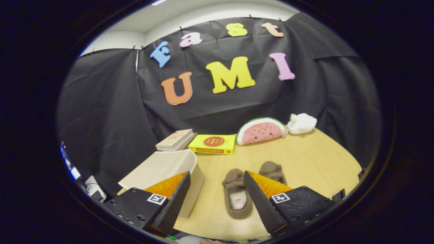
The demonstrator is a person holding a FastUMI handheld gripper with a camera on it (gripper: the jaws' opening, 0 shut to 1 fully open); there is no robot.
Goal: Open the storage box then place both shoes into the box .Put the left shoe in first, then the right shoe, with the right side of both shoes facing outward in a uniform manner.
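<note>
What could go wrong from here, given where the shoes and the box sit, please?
The storage box looks lidded, so grabbing a shoe first would break the order. The open gripper has one finger across the right-hand shoe; descending might clip it. The two brown shoes, left one, lie close together, risking nudging both.

A closed tan book point(176, 139) lies at the far edge of the wooden table point(305, 159), toward its left end. Just beside it to the right lies a flat yellow box point(213, 144) with a red round mark on top. Further right along that far edge rests a watermelon-slice plush point(260, 131), and a small white plush point(301, 123) sits touching its right end, near the table's far right corner.
</note>
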